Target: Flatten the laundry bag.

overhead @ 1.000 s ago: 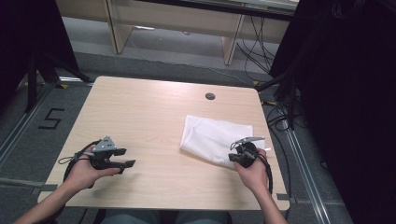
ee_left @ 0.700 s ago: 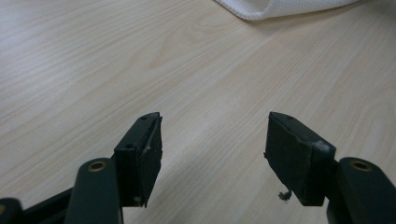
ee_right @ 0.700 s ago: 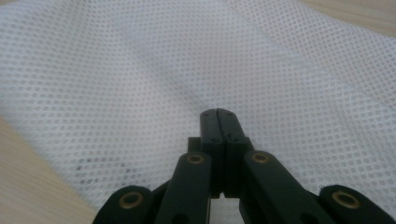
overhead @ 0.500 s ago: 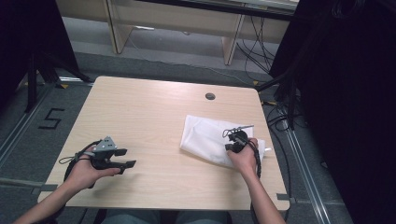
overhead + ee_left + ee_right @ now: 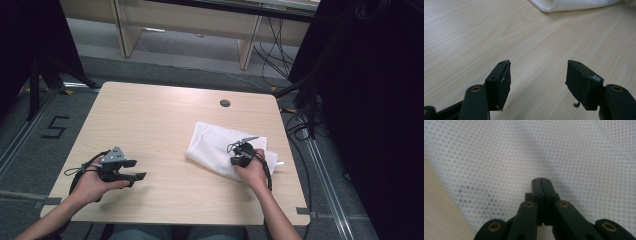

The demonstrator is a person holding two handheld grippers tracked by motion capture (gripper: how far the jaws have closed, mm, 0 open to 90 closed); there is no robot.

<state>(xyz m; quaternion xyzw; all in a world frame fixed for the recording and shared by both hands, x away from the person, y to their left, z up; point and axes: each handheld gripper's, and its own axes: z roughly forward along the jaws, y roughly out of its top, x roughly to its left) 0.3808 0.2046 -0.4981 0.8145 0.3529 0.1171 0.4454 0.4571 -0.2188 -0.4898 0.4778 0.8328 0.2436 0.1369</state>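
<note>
Soft, light mesh cloth [image 5: 215, 145]: best pinched at an edge. Right tongs [image 5: 541, 181] closed empty over cloth; left tongs [image 5: 537, 82] wide beside cloth.

Lab: taped floor number [image 5: 55, 127], cables [image 5: 300, 127] (bare table [image 5: 160, 120]).

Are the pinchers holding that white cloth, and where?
Nothing is held. The right gripper is shut, jaws together over the white mesh cloth, with no fabric visible between them. The left gripper is open above the table.
</note>
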